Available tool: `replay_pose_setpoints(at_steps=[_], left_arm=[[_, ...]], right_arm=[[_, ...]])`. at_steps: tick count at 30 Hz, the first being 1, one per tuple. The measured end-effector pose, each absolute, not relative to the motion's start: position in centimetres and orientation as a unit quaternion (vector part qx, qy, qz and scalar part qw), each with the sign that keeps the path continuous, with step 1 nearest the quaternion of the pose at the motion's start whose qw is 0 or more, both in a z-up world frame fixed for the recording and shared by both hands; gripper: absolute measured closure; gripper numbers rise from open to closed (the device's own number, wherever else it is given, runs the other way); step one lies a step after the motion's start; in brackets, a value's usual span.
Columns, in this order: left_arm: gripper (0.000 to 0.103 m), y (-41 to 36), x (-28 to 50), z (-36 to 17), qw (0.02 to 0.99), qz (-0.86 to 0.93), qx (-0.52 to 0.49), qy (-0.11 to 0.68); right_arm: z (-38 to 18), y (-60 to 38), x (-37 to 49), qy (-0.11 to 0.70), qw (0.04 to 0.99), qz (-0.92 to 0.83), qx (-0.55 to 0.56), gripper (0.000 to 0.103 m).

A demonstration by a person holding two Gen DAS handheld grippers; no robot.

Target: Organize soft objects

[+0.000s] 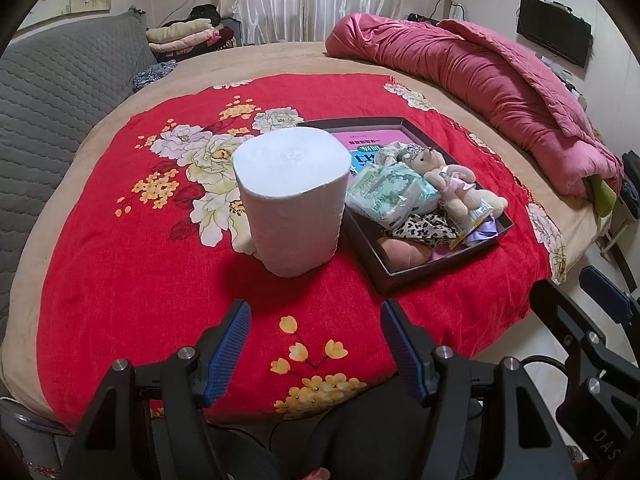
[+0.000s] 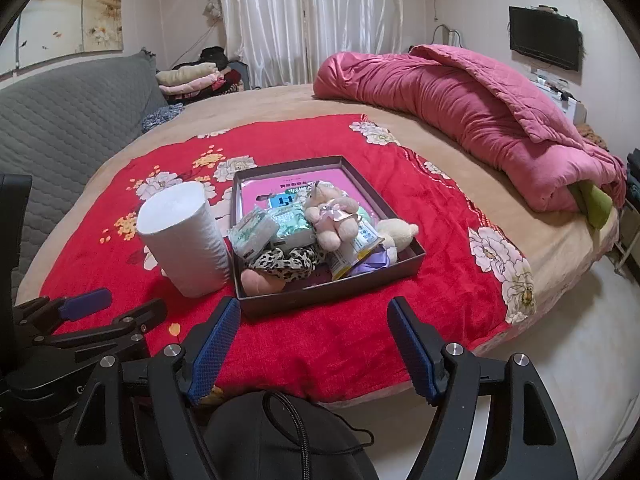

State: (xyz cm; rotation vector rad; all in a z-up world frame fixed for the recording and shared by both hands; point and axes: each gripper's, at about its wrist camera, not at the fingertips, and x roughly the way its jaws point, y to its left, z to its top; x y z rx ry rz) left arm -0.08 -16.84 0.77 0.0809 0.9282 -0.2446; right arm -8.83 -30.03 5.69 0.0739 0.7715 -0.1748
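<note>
So there's a shallow dark cardboard box [image 2: 416, 258] sitting on the red floral blanket [image 1: 140, 272]. The fat white paper roll [image 1: 291, 200] stands upright just left of the box. Inside it are a beige teddy bear [image 2: 334, 220], green tissue packs [image 1: 390, 194] and a leopard-print cloth [image 2: 286, 262]. Left gripper [image 1: 316, 346] and right gripper [image 2: 314, 348] both hang in front of the box, jaws wide apart, holding nothing.

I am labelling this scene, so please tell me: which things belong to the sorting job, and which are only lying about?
Job things: paper roll, box, teddy bear, tissue packs, leopard cloth, both open claws, left and right.

Lying about: pink quilt, folded clothes, TV, curtains.
</note>
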Motion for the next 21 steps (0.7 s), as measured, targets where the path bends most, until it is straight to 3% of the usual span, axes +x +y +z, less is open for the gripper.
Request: replay_pose_setpoints(at_steps=[21], left_arm=[[0.036,-17.2,0.4,-0.8,0.874,-0.133,0.036,0.466]], right_arm=[[5.2,-30.0,-8.6,0.382,0.92,-0.078,0.034,0.026]])
